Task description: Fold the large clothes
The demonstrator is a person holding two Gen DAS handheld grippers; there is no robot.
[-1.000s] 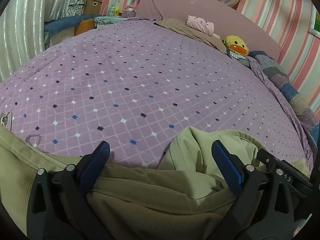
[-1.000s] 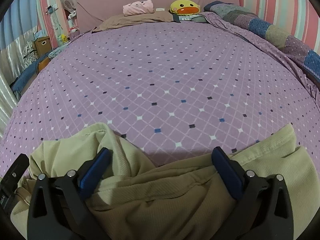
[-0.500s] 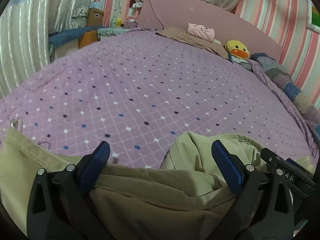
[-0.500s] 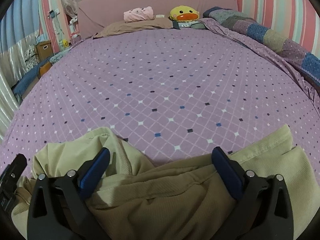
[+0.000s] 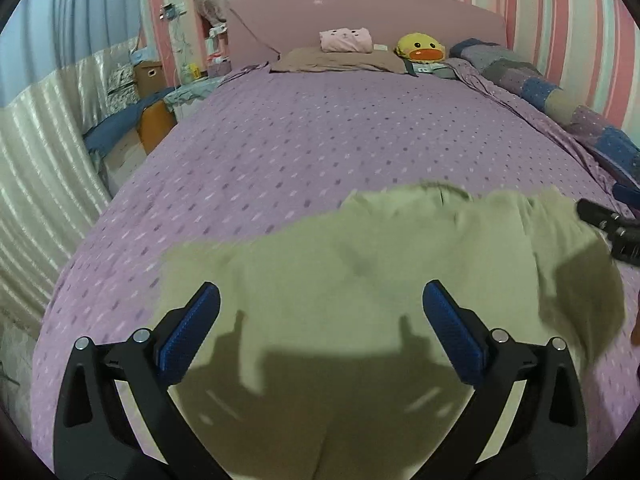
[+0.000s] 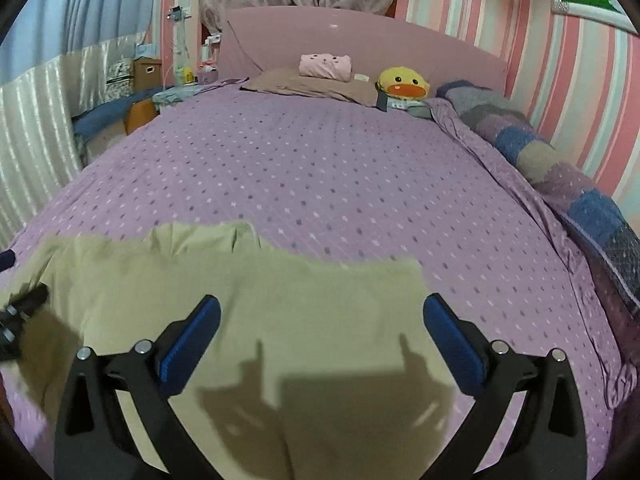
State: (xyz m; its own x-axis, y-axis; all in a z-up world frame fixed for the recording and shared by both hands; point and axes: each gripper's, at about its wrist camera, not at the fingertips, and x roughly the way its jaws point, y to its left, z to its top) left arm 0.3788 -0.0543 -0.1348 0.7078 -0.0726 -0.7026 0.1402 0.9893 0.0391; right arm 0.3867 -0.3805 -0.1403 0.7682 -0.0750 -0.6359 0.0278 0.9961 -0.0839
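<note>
In the left wrist view, the left gripper (image 5: 321, 328) has its blue-padded fingers (image 5: 188, 332) spread wide with nothing between them. The khaki-green garment (image 5: 360, 264) lies spread on the bed (image 5: 320, 140) under and ahead of both fingers. Its left edge sits just outside the left finger, and its far edge runs across a little beyond the fingertips. The fingers' shadow falls on the cloth between them. Past the right finger the cloth is turned up in a darker flap, and part of the other gripper shows at the frame's right edge. Far ahead, at the headboard, a folded pink cloth (image 5: 345, 40) rests on a brown pillow (image 5: 340, 63), with a yellow duck plush (image 5: 421, 47) to its right. A patchwork quilt (image 5: 560, 100) runs along the far right.

In the right wrist view, the right gripper (image 6: 322, 330) likewise has its fingers (image 6: 452, 340) wide apart and empty. The garment (image 6: 280, 300) spreads from well left of the left finger, where a dark gripper part overlaps it at the frame edge. It reaches to about the right fingertip, where its corner ends. Right of that finger lies bare purple bedspread (image 6: 520, 260). The garment's outlines are blurred in both views.
</note>
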